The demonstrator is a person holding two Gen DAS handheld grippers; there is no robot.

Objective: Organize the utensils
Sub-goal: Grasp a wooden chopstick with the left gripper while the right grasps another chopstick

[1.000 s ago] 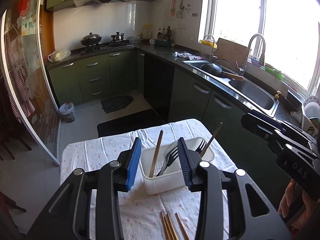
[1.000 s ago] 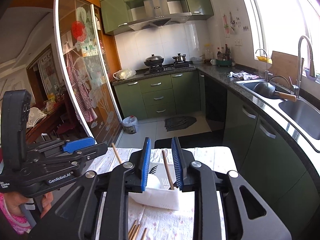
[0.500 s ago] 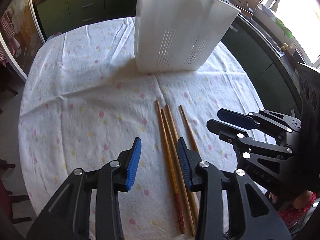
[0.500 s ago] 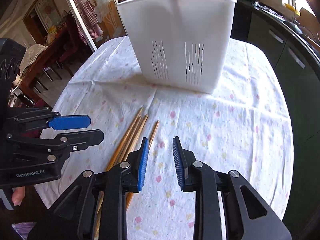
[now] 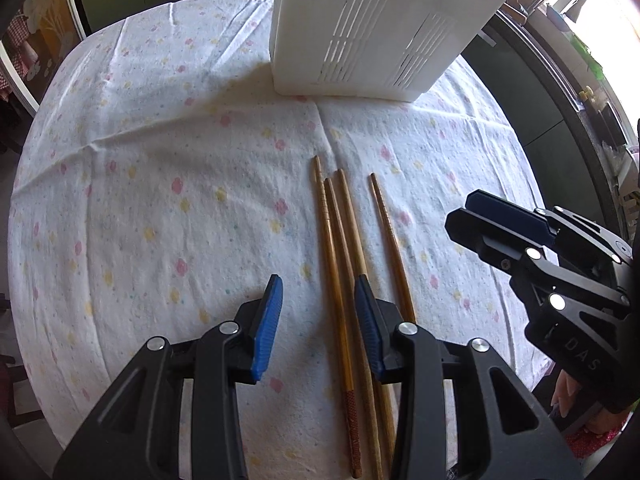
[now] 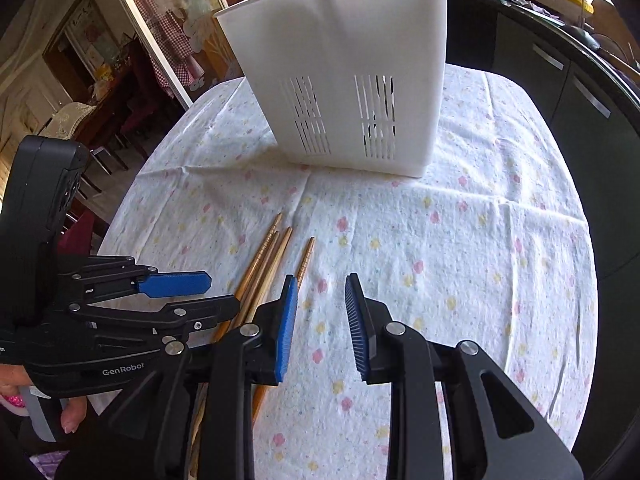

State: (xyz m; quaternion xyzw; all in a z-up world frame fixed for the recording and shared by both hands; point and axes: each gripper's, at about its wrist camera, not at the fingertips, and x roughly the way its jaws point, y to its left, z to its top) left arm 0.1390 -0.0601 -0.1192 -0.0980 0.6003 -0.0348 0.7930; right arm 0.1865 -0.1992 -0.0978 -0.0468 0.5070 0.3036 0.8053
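Several wooden chopsticks (image 5: pixel 340 248) lie side by side on the flowered tablecloth (image 5: pixel 160 184), pointing toward a white slotted utensil holder (image 5: pixel 376 28) at the far side. My left gripper (image 5: pixel 318 324) is open and low over the cloth, its jaws straddling the left chopsticks. My right gripper (image 6: pixel 322 326) is open and empty, just right of the chopsticks (image 6: pixel 272 264); it also shows in the left wrist view (image 5: pixel 500 220). The holder (image 6: pixel 348 76) stands upright with utensil tips showing at its top. The left gripper also shows in the right wrist view (image 6: pixel 172 292).
The round table's edge (image 6: pixel 592 264) curves close on the right, with dark green kitchen cabinets (image 6: pixel 568 80) beyond. A glass sliding door and dining chairs (image 6: pixel 80 120) are to the left.
Both grippers have dropped from a high view of the kitchen down to the tablecloth. The left gripper has moved forward over the chopsticks, and its jaws now stand either side of them.
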